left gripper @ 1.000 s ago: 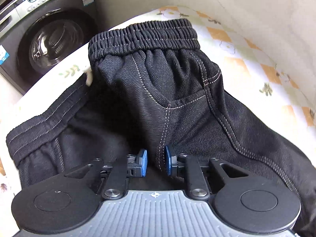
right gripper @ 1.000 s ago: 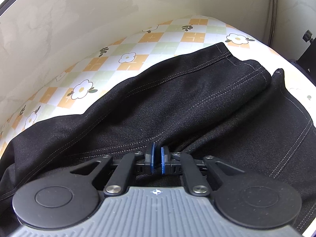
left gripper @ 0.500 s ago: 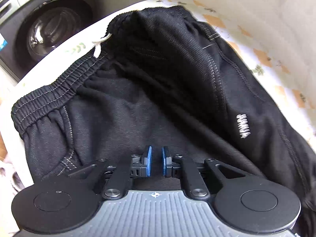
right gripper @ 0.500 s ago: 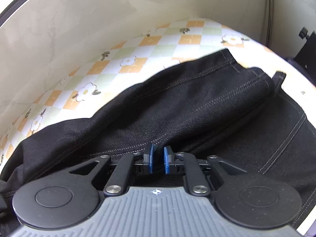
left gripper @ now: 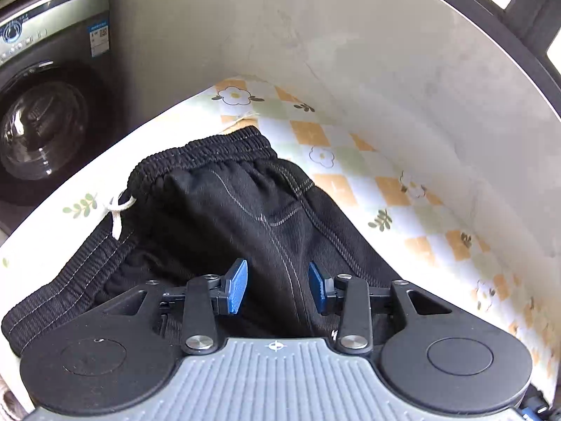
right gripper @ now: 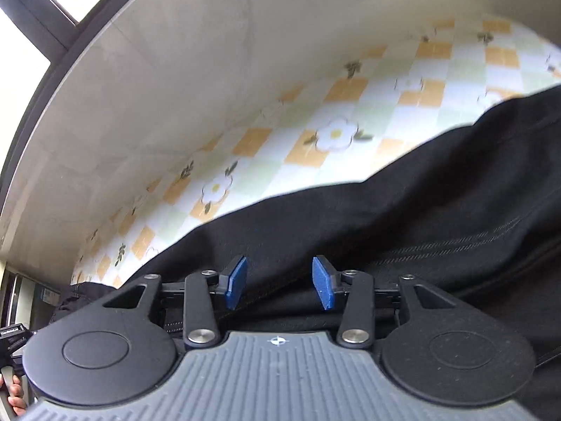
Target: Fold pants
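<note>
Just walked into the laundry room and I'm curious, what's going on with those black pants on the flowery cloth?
A person with a handheld gripper in each hand is folding black pants on a flower-patterned tablecloth, next to a washing machine. The pants lie doubled over, with the elastic waistband on top. The left gripper and the right gripper are both opening their jaws; the blue pads stand apart above the fabric without pinching it. It looks like a fold was just released.
</note>
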`<state>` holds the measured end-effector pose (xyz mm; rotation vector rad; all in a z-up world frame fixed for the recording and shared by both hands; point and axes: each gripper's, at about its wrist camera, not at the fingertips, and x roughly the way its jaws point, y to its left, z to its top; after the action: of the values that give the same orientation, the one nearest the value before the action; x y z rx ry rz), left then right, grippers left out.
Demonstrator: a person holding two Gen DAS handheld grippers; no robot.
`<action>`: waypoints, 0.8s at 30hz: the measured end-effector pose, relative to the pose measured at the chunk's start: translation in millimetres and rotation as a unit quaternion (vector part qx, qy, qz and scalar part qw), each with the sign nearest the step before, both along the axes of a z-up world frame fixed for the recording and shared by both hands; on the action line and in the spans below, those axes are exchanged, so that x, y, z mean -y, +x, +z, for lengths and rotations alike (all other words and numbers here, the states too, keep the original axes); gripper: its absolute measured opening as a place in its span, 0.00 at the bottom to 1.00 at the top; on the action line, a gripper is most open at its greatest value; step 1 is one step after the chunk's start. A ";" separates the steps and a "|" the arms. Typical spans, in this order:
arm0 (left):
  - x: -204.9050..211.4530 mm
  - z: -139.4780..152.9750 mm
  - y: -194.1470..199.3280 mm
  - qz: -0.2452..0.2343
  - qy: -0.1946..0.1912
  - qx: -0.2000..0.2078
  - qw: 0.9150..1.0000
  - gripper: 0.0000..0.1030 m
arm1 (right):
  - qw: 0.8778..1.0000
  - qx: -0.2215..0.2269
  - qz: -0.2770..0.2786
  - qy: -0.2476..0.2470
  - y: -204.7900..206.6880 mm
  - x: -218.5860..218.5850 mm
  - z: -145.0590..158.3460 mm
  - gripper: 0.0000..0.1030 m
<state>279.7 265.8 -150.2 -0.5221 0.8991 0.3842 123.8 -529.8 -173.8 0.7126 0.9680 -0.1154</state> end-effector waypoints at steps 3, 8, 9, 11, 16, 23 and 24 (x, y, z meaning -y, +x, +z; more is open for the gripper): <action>-17.1 1.8 11.1 0.009 -0.011 0.002 1.000 0.46 | 0.998 -0.019 -0.030 0.043 4.8 -1.5 -19.9 0.44; -52.1 10.6 39.8 0.022 -0.006 0.018 1.000 0.54 | 0.993 -0.017 -0.095 0.069 7.6 8.7 -26.1 0.25; -58.7 11.5 46.5 0.024 -0.010 0.019 0.999 0.55 | 0.993 -0.014 -0.099 0.066 8.9 8.5 -22.8 0.18; -71.3 11.2 62.2 0.023 -0.023 0.020 0.999 0.55 | 0.995 0.001 -0.092 0.046 13.6 7.8 -9.0 0.10; -102.7 -1.9 110.6 0.003 -0.047 0.012 0.999 0.57 | 0.996 0.046 -0.069 -0.015 39.9 -0.1 20.1 0.09; -125.4 -44.5 162.6 -0.003 -0.051 -0.050 0.997 0.58 | 0.994 0.052 -0.055 -0.084 72.8 -17.4 24.2 0.09; -125.2 -49.7 165.7 -0.010 -0.055 -0.059 0.997 0.58 | 0.993 0.051 -0.054 -0.088 73.9 -18.3 23.1 0.09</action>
<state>445.4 391.0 -199.9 -0.5948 1.0437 0.3518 197.8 -511.5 -150.7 0.6018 0.8109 -0.2545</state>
